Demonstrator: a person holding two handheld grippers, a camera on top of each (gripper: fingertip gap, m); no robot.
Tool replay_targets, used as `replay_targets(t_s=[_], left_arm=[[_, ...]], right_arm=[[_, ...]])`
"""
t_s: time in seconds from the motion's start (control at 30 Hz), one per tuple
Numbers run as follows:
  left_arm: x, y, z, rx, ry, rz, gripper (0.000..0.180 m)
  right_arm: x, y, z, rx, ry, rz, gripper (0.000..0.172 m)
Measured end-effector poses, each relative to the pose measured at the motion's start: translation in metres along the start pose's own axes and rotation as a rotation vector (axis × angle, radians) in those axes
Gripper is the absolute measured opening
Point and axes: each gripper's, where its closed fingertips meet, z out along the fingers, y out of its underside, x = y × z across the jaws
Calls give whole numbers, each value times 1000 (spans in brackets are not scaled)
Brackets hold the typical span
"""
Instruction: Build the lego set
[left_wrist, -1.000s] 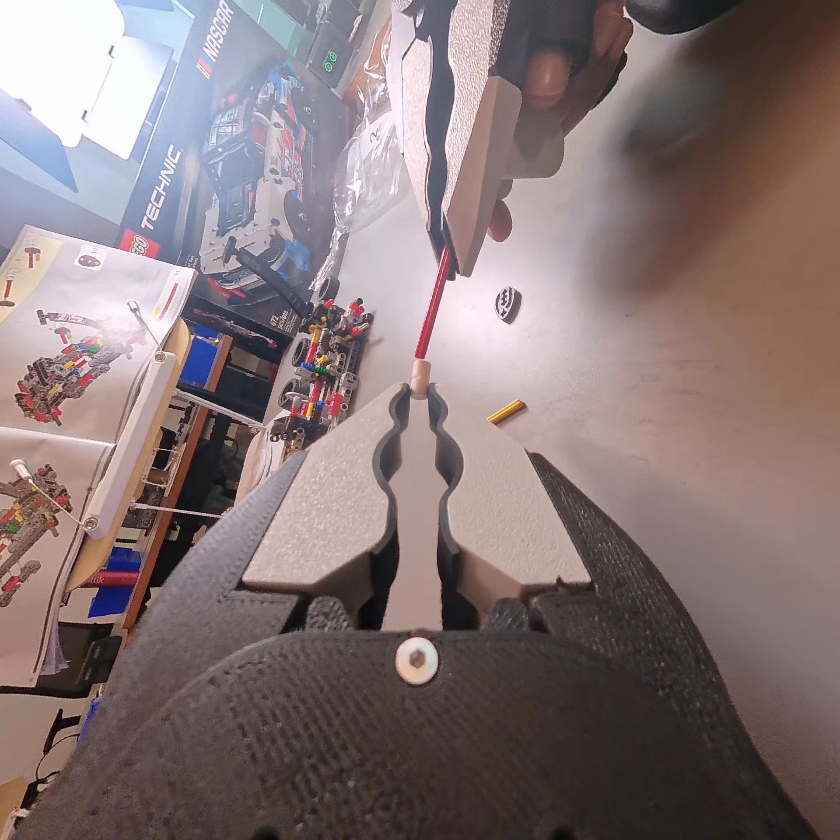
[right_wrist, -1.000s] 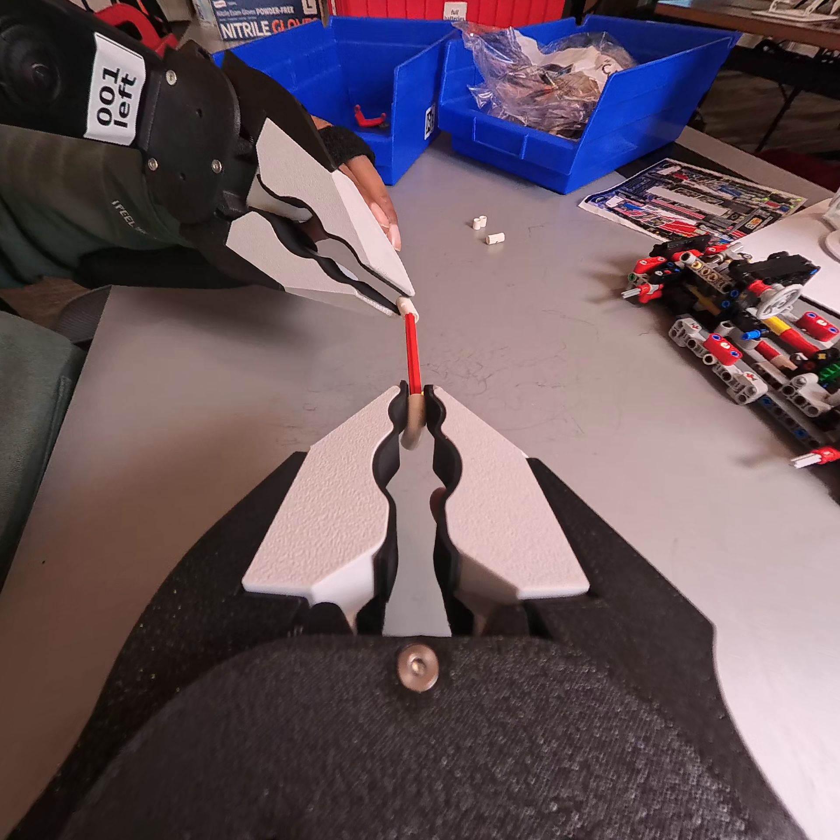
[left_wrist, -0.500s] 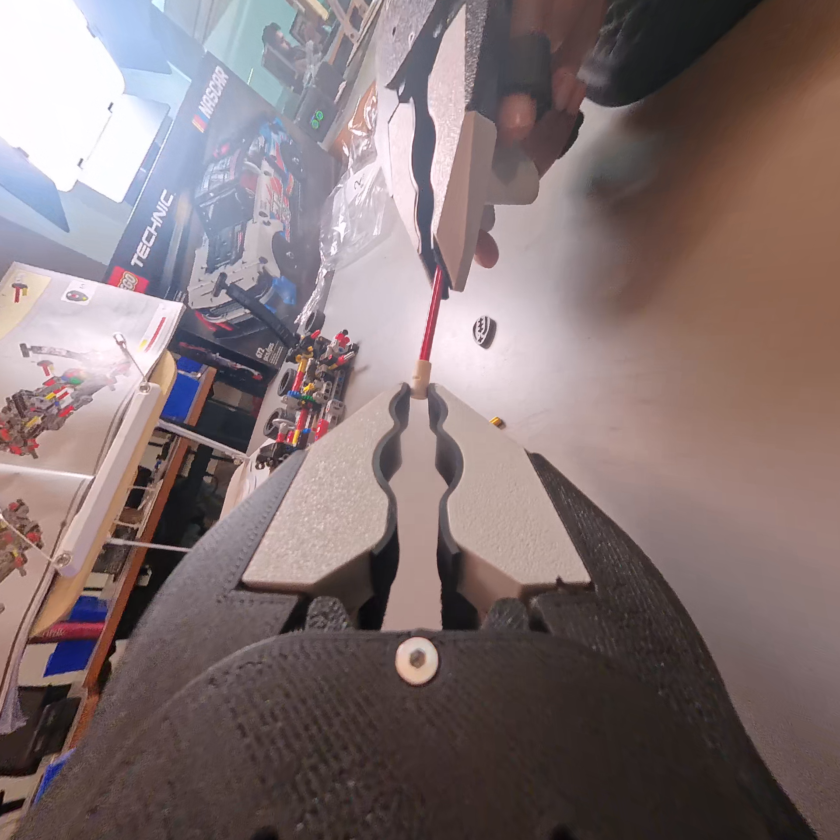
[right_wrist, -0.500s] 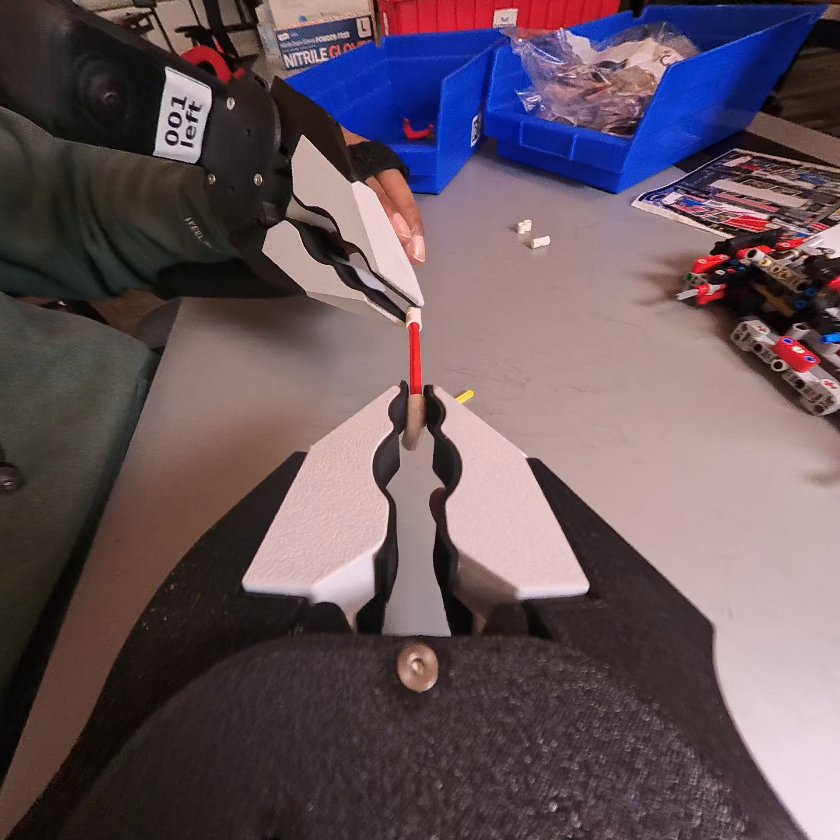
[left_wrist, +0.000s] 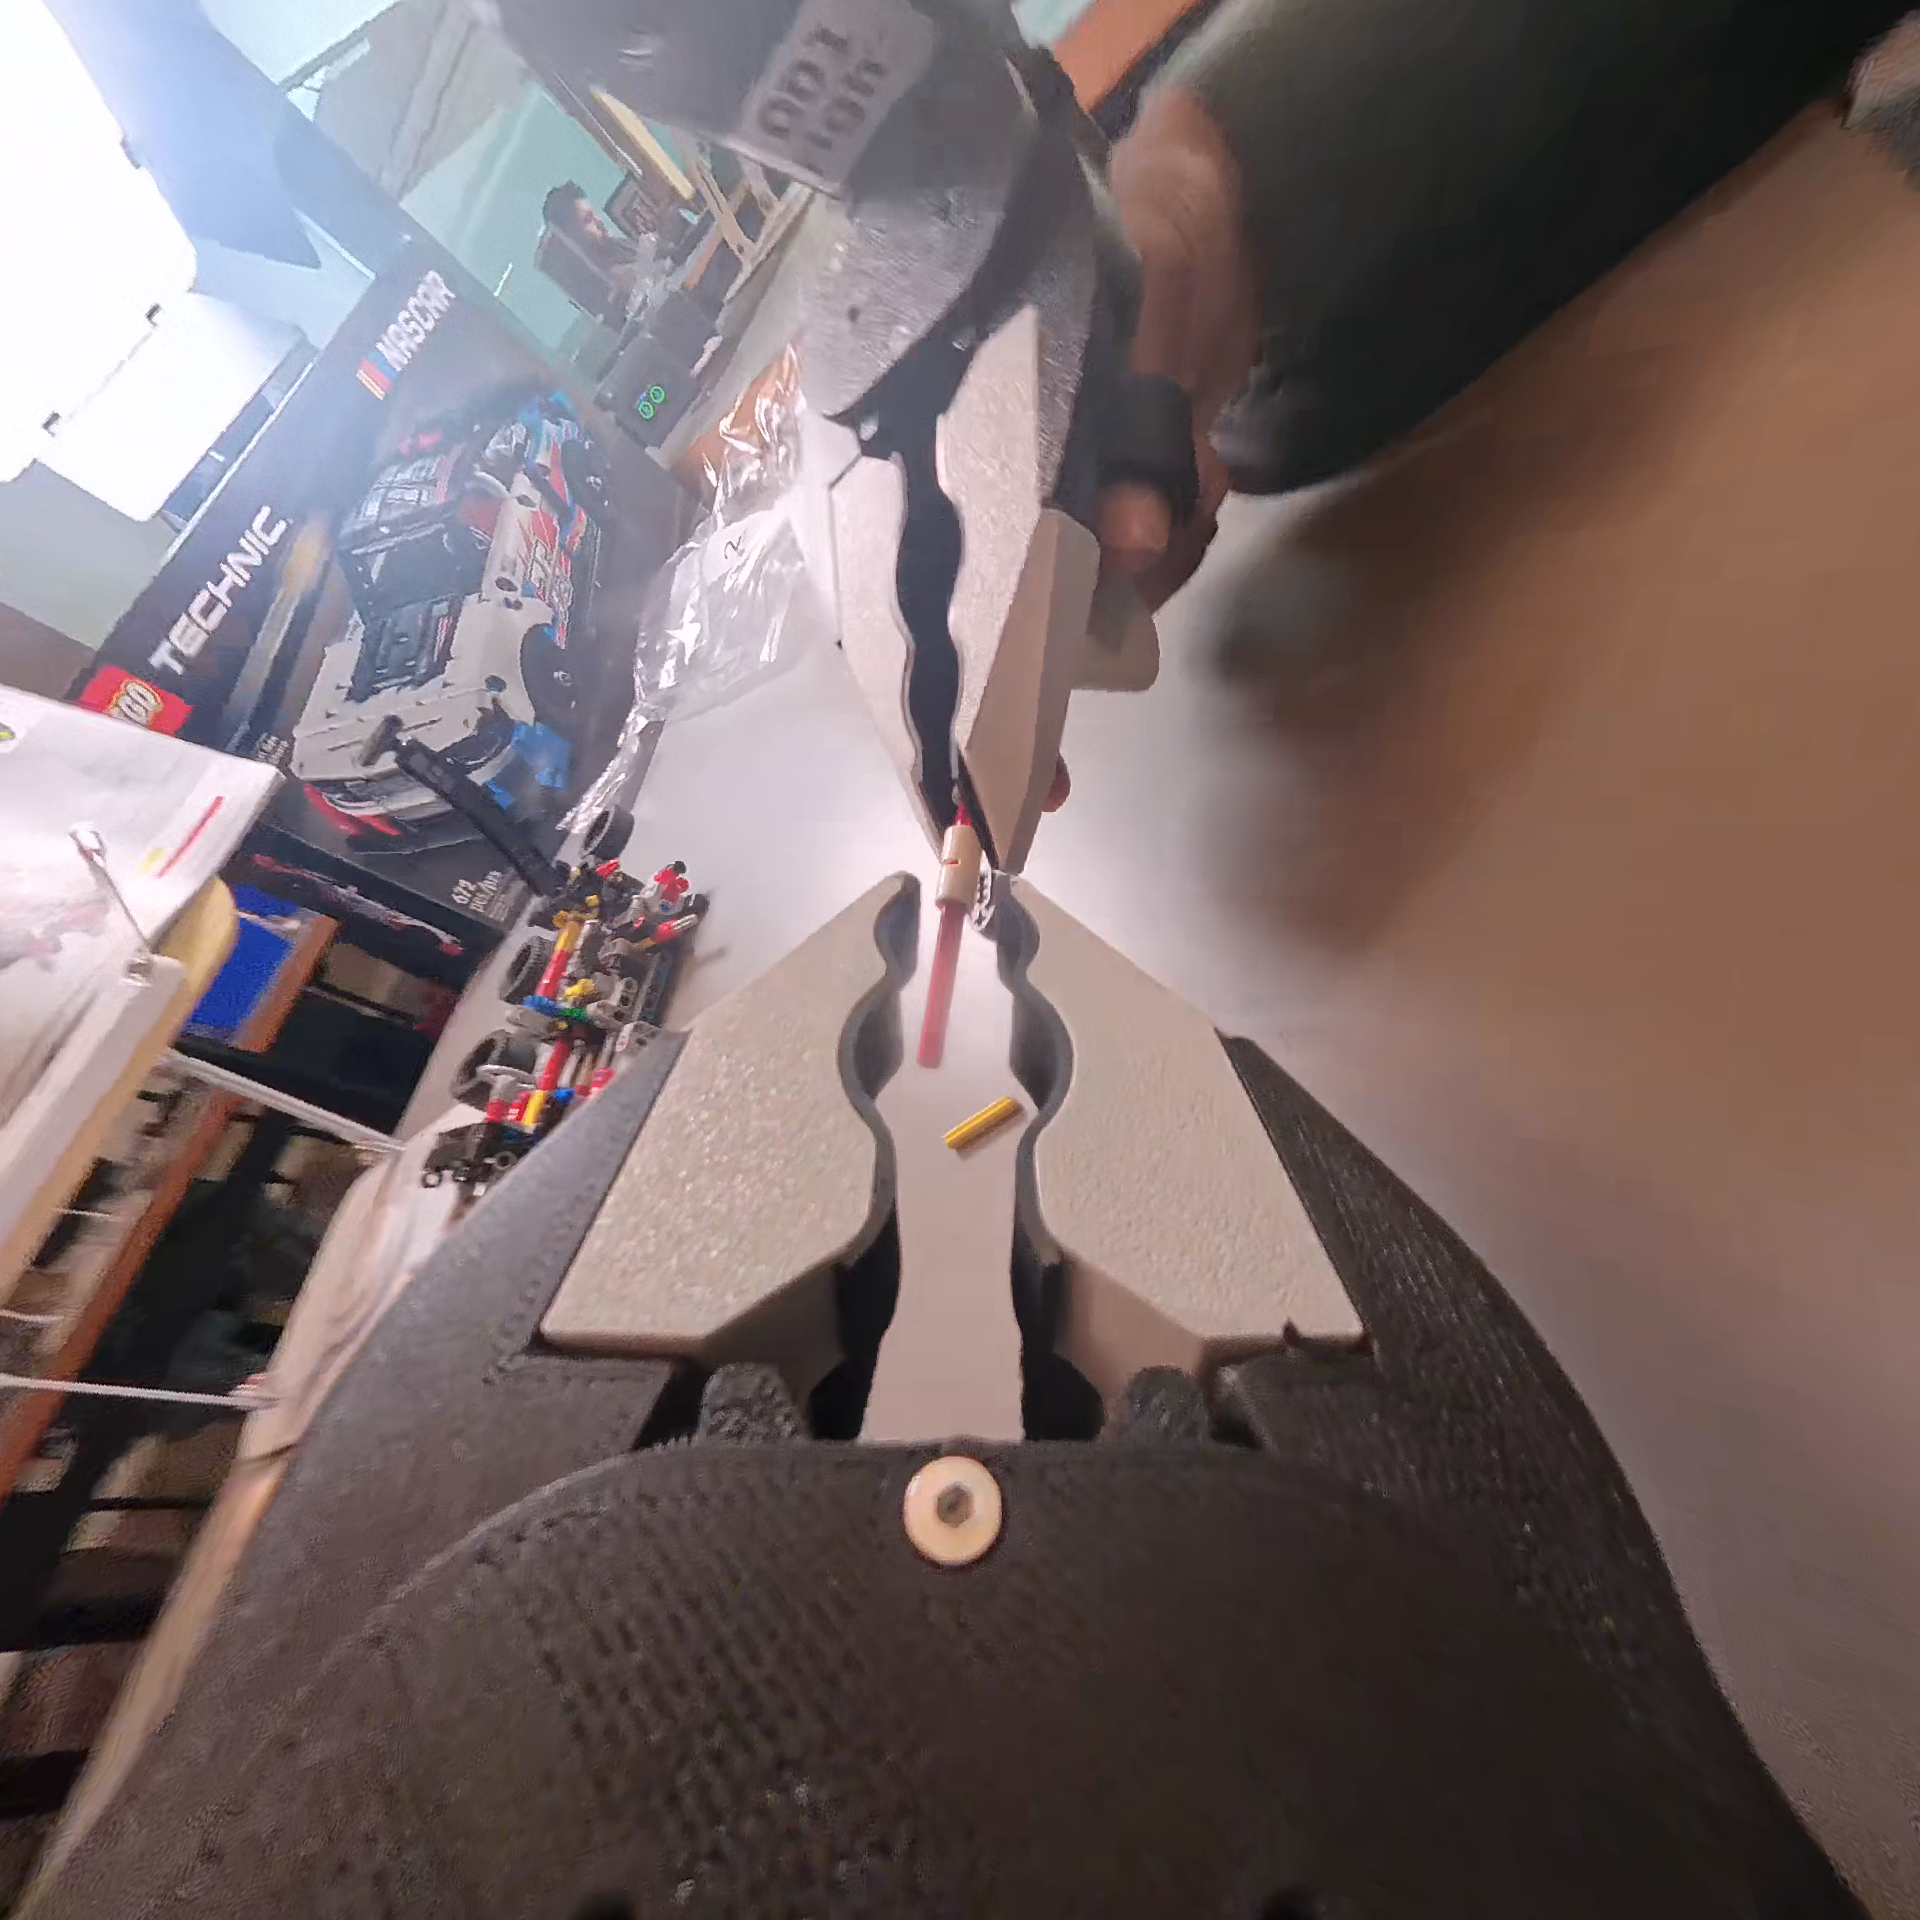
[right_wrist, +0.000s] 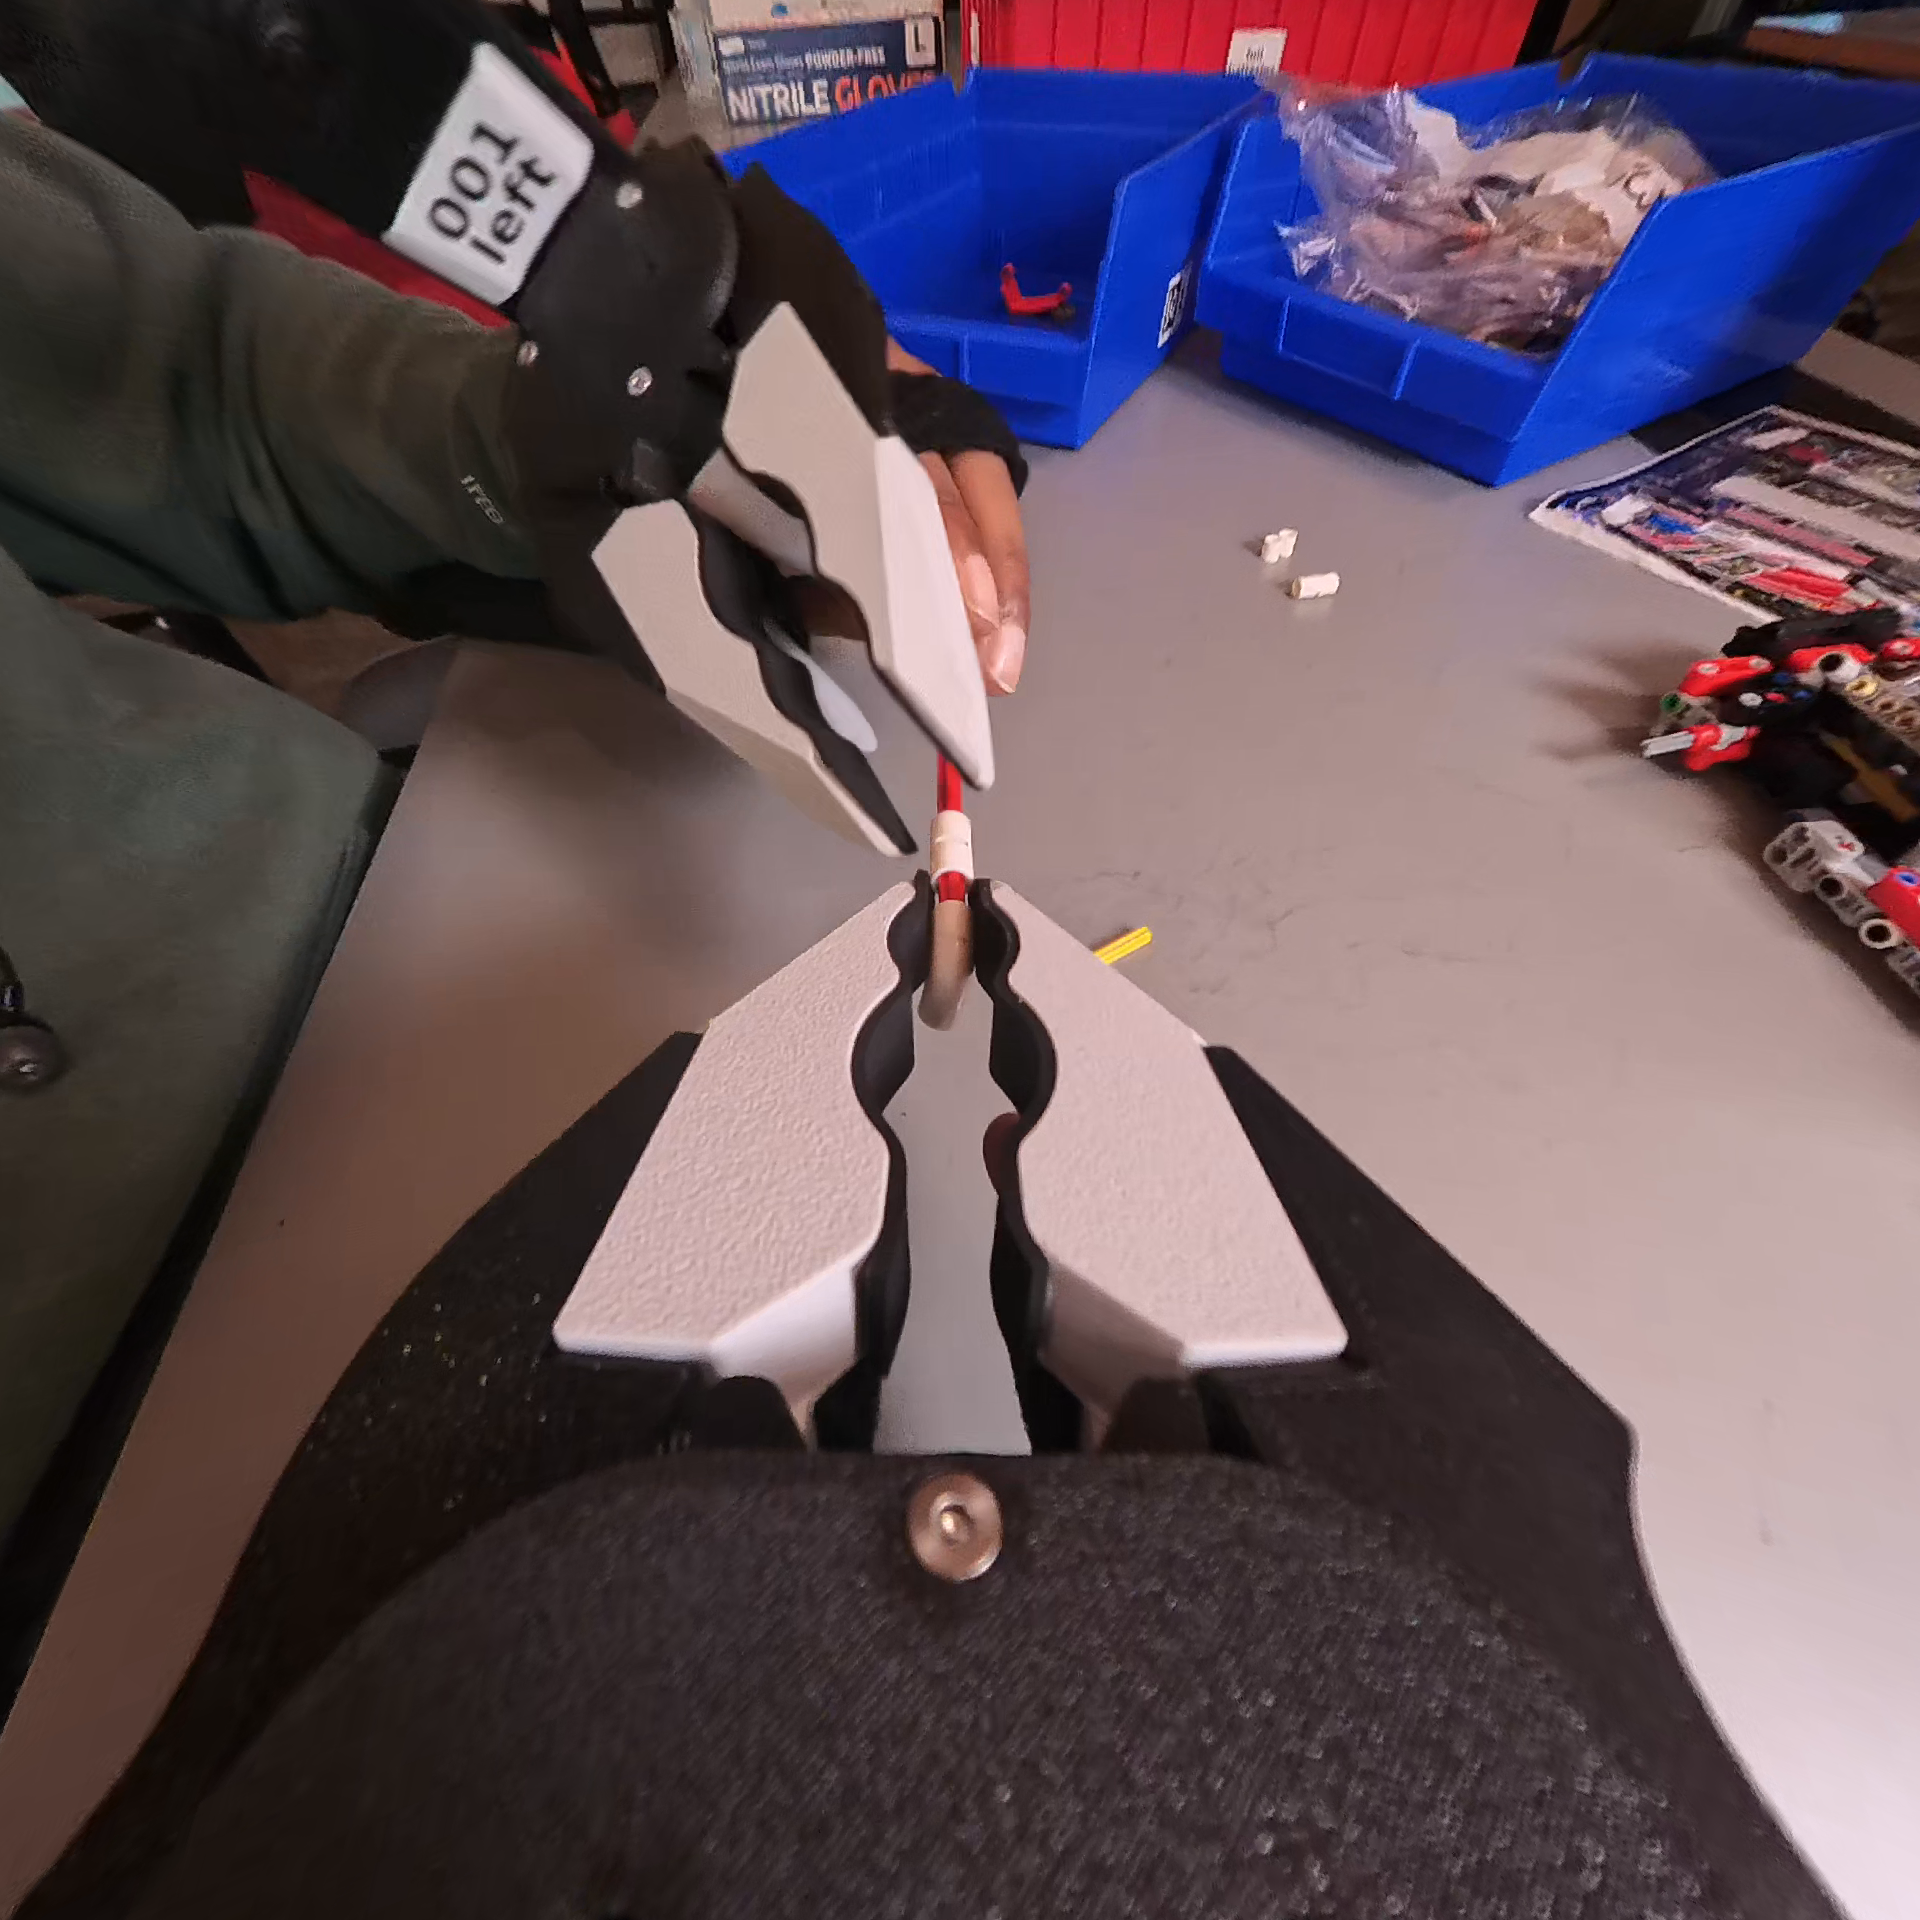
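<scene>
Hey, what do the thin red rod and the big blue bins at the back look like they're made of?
Thin red rod: seemingly rigid plastic, glossy, uniformly coloured, with a pale sleeve on it.
Blue bins: likely moulded plastic, smooth with a slight sheen, judging by their ribbed walls and thick rims.

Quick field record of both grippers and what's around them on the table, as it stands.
left gripper: open, red axle between its fingers, untouched
right gripper: shut on the red axle's end
sleeve: white, on the axle, just beyond the right gripper's tips
table: grey; yellow pin, two white pieces, brick model
bins: blue, at the far edge
</scene>
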Motion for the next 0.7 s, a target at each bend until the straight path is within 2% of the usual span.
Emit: replay_targets(t_s=[0.03,0.1,0.2,0.3,0.47,0.6,0.7], left_arm=[[-4,-3,-3,28,14,-78,15],[-10,-7,-10,83,61,-249,22],[-9,-3,-14,94,135,-396,17],[-3,1,-11,65,167,-403,5],[1,-3,-12,73,204,-404,2],[2,-5,-12,71,205,-382,2],[5,-7,-11,67,217,-375,2]], right_arm=[[1,-2,-2,14,4,-13,5],[1,-7,-4,41,14,-44,5],[-2,-10,-3,62,26,-97,5],[-5,-8,1,48,42,-166,5],[-7,-11,0,66,62,-233,6],[-12,-12,2,61,63,-276,19],[-14,-12,5,60,65,-288,16]])
